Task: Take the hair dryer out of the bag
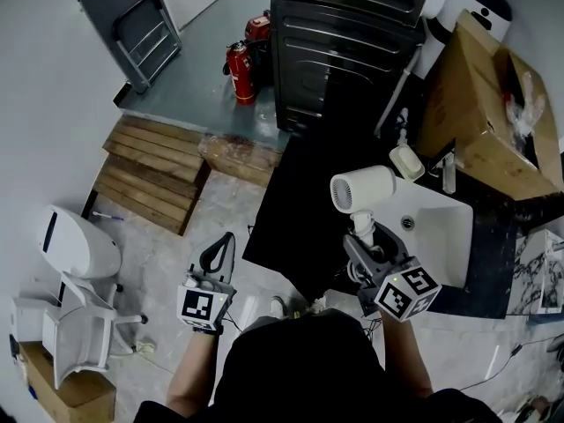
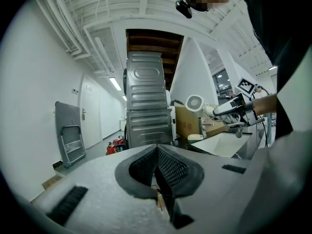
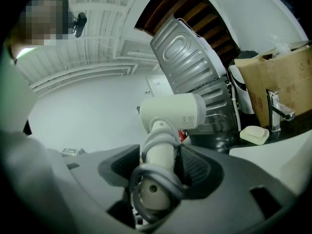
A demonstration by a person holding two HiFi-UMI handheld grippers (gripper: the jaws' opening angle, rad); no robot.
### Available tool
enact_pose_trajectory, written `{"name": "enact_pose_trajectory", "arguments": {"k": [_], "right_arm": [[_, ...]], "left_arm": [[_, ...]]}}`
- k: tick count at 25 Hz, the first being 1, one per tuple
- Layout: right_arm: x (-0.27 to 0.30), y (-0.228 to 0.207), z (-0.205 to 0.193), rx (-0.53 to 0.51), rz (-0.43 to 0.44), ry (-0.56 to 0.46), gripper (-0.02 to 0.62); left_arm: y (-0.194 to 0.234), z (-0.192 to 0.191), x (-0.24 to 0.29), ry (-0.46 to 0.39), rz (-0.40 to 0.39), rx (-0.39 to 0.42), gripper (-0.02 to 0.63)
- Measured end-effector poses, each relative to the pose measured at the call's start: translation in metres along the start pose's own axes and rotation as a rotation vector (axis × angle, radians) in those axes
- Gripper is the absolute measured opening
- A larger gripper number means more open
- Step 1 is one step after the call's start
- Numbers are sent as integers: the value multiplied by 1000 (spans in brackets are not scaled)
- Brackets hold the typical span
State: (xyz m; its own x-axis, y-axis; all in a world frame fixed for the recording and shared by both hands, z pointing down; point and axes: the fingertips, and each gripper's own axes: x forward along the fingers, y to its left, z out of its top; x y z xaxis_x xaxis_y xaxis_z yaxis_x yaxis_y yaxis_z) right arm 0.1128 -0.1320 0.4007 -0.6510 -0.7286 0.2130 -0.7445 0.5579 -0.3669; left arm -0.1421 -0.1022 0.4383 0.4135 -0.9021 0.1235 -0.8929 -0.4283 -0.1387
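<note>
Grey floor and a black counter (image 1: pixel 295 205) with a white sink (image 1: pixel 441 236) fill the head view. Above the sink's near left corner the dryer (image 1: pixel 361 189) is held upright in the air, clear of the counter. The right gripper (image 1: pixel 367 239) has its fingers (image 3: pixel 202 172) clamped on the lower handle, one on each side. The barrel stands free above the fingertips, with its grille end towards the left gripper.

The head view hides most of the handle behind the gripper. Only the right gripper view shows the grey cord (image 3: pixel 158 179) looped round the handle and its butt. That cord covers much of the left finger's pad. Print on the barrel is too small to read.

The left gripper (image 1: pixel 220 252) hangs over the floor, well apart from the dryer, its fingers (image 2: pixel 171 167) closed on each other with nothing between. Its view alone shows the round grille face-on and the right gripper from the side.

A soap bar (image 1: pixel 407 161), a box (image 1: pixel 480 104) and a grey appliance (image 1: pixel 344 33) lie beyond.
</note>
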Motion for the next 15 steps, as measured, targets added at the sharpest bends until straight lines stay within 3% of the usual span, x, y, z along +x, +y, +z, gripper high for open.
{"name": "enact_pose_trajectory", "arguments": {"k": [4, 7, 10, 15], "right_arm": [[0, 3, -1, -1, 12, 6, 259], [1, 6, 0, 0, 21, 3, 258], [1, 9, 3, -5, 28, 0, 258], [0, 12, 9, -12, 31, -2, 259]], "left_arm": [[0, 6, 2, -7, 3, -4, 23], [-4, 13, 5, 0, 12, -53, 23], [-3, 10, 5, -20, 3, -17, 23], [-2, 11, 3, -6, 10, -44, 23]]}}
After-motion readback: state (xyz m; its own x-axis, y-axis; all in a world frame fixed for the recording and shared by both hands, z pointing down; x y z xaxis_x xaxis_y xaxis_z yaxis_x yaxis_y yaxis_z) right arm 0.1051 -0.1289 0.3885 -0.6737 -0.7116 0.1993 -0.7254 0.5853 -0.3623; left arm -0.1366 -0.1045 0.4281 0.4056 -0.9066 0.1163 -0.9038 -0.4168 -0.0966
